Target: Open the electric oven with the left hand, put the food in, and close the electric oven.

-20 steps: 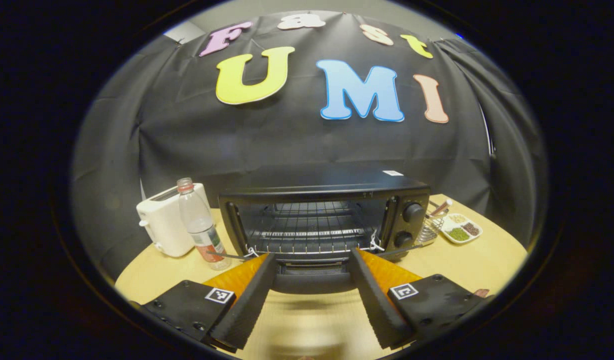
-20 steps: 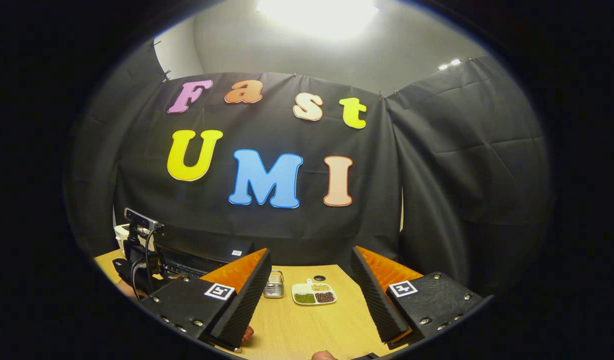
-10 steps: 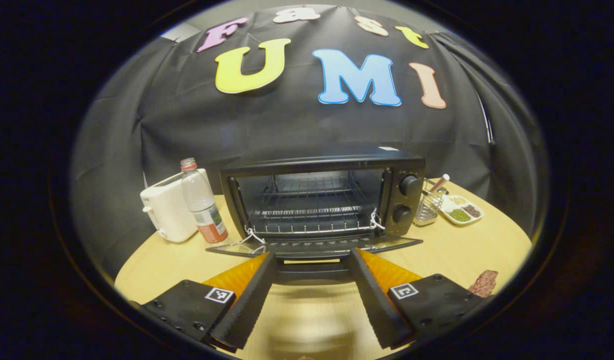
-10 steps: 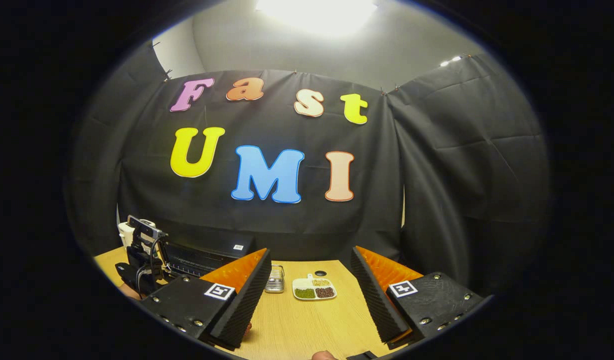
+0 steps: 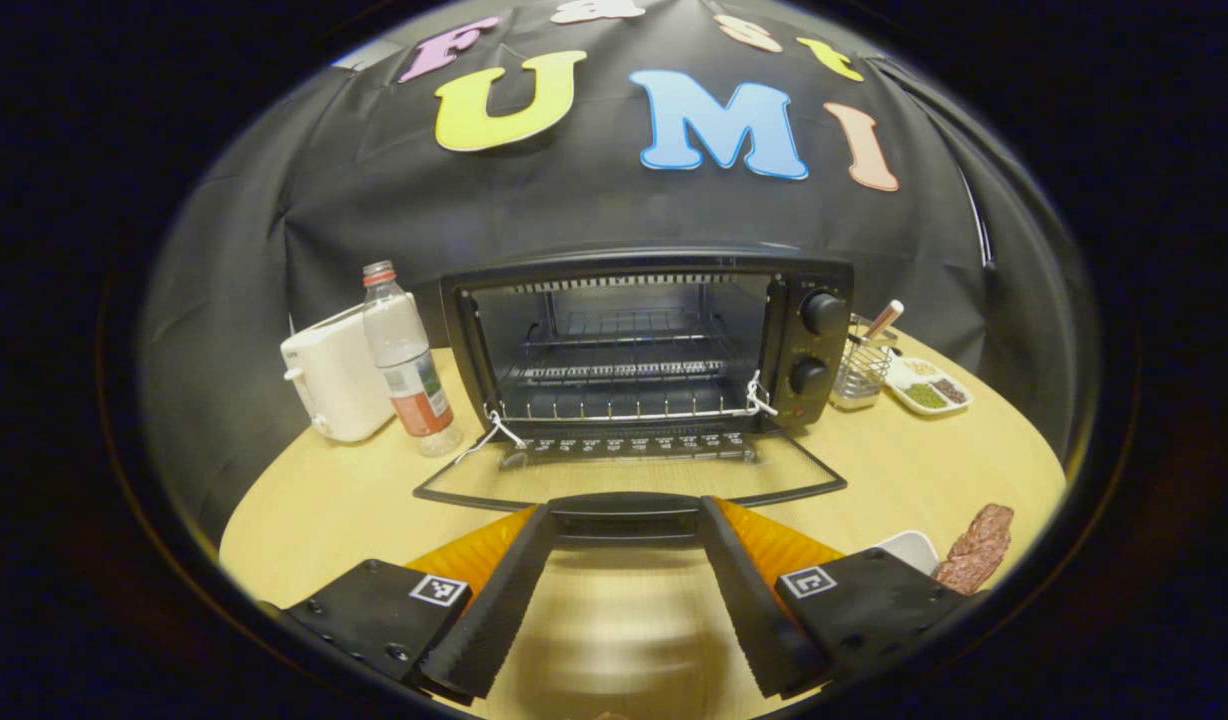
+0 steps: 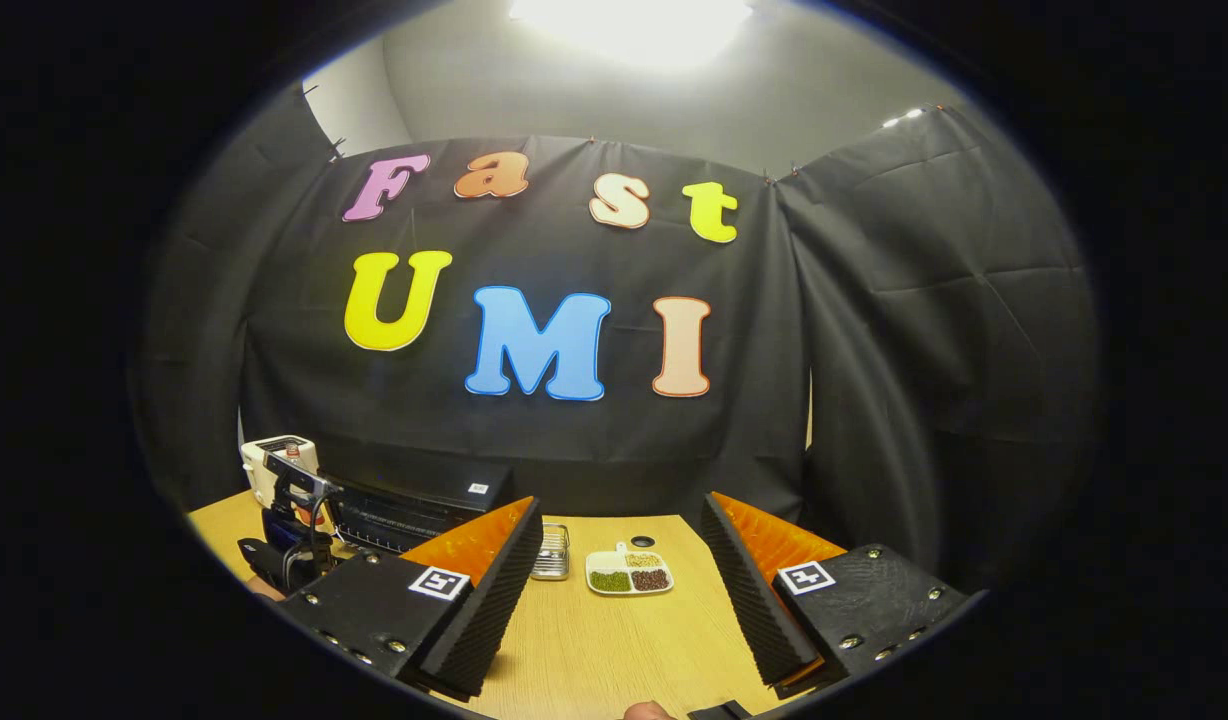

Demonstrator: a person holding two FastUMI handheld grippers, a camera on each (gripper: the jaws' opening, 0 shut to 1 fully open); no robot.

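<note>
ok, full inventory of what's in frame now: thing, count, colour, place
electric oven: 1, black, table centre, wire rack inside
oven door: 1, folded down flat, handle between left gripper's fingers
toaster: 1, white, left of oven
bottle: 1, clear, between toaster and oven
wire basket: 1, metal, right of oven
divided dish: 1, white, grains inside, beyond basket
food: 1, reddish-brown, on white plate, near right
table: 1, light wood
left gripper: open around handle
right gripper: open, over table
</note>
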